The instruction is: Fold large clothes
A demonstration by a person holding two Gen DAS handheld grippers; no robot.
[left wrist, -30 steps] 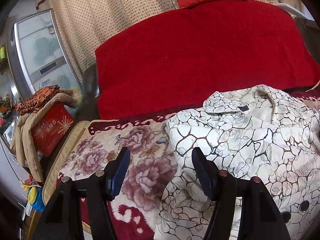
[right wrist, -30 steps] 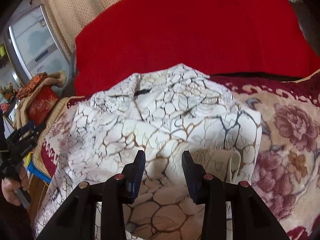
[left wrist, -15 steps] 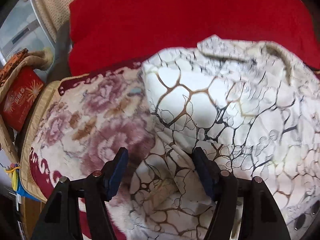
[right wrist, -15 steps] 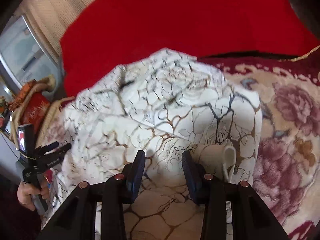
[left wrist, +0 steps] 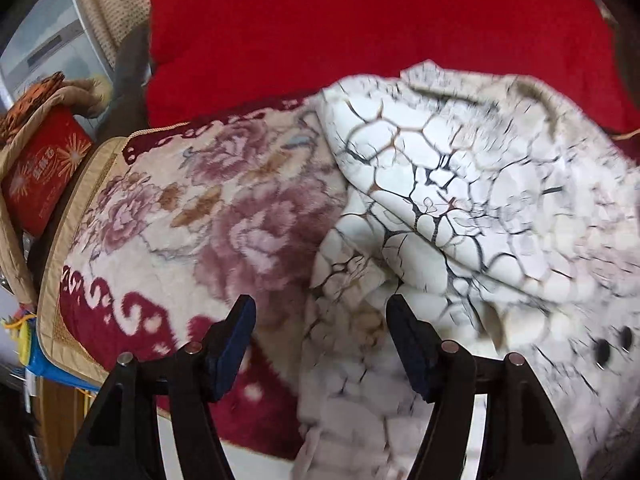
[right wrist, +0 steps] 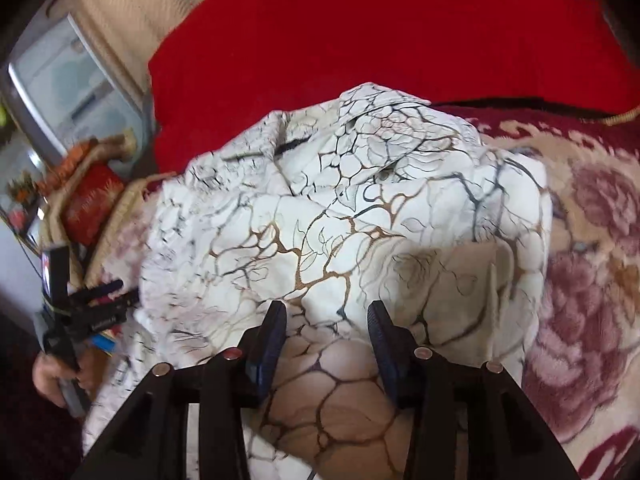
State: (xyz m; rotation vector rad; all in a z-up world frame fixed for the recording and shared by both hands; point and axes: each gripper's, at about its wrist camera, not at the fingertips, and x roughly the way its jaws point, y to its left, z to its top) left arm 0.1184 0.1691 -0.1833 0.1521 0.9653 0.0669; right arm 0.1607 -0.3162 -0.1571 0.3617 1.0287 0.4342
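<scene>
White cloth with a cracked brown-and-black print, the garment [left wrist: 460, 208] lies bunched on the floral blanket [left wrist: 208, 216], in front of the red cushion [left wrist: 360, 32]. Left wrist view: the left tool [left wrist: 320, 320] has its jaws apart over the garment's left edge, gripping nothing; its buttons [left wrist: 612, 344] show low at right. Expected handling: soft, limp, light, likely to sag, so pinch a hem or folded edge. Left of the blanket sits a red box [left wrist: 44, 172]; contents hidden. Right wrist view: the right tool [right wrist: 326, 324] stands open above the garment [right wrist: 340, 208], nothing clamped; the left tool [right wrist: 108, 300] reaches its left side.
</scene>
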